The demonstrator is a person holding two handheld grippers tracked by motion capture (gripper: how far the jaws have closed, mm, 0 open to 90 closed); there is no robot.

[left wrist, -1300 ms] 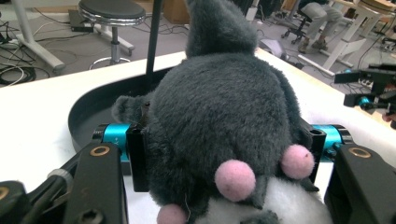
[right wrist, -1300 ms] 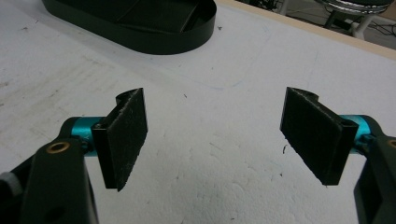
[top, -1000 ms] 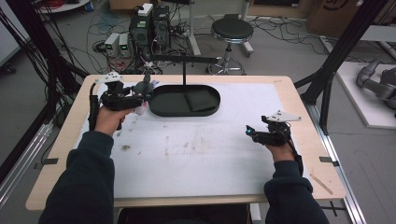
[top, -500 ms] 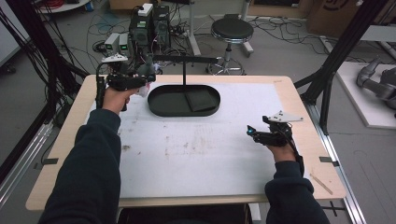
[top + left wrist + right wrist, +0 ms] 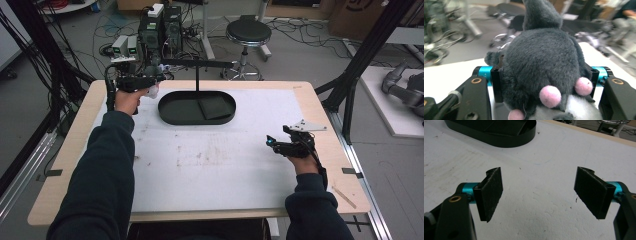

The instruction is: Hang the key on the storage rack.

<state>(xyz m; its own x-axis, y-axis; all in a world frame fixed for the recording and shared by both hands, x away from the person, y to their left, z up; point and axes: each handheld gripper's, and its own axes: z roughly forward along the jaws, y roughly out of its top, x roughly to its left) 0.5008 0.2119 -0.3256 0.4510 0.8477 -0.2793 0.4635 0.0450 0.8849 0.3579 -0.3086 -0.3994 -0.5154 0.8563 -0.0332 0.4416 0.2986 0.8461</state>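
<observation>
Plush toy, grey w/ pink dots + white patch, clamped btwn jaws of left gripper; pads pressed into fur both sides, grip narrow, jaws just easing open slightly w/ toy between them. Held off table at far-left corner, just left of black oval tray. Dark flat square lying in tray's right half. Right gripper low over white mat nr right edge, well apart from tray; jaws spread wide, nothing btwn pads.
</observation>
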